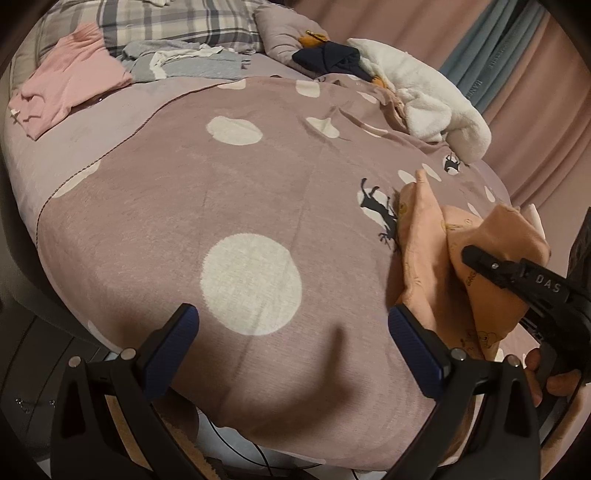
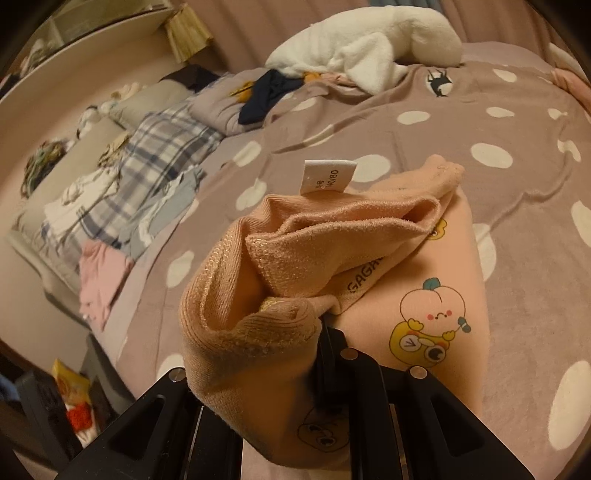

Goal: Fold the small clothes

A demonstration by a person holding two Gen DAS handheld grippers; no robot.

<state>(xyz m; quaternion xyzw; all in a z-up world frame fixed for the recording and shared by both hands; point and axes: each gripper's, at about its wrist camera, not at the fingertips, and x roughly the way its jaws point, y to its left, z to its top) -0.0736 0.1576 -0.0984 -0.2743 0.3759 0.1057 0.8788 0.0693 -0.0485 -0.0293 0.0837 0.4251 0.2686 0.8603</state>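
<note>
A bed covered by a mauve blanket (image 1: 229, 192) with large white spots fills both views. Near the bed's right edge, as the left wrist view shows it, lies a small peach garment (image 2: 436, 280) printed with cartoon peach characters. Part of it rests flat on the blanket; its ribbed waistband end is lifted and bunched, with a white size label (image 2: 327, 177) standing up from the seam.

The right tongs (image 2: 321, 343) are closed narrowly on that bunched waistband, the fabric draped over and around the jaws so the tips are mostly hidden. In the left wrist view the same right tongs reach in from the right, and a person's hand (image 1: 554, 376) shows at the handle. The left tongs (image 1: 291, 347) stand wide and hold nothing, hovering over bare blanket just beside the garment's near corner.

Farther up the bed lie a pink garment (image 1: 70, 81), a grey garment (image 1: 192, 62), a plaid pillow (image 1: 173, 22), a dark navy item (image 1: 325, 59) and a white fleece piece (image 1: 417, 92).

This looks like an early step: the peach garment is picked up at one end but is not yet spread or folded. The next move likely calls for the left tongs to take the opposite corner of the waistband, so both can pull the fabric taut and lay it flat on the open blanket before folding.
</note>
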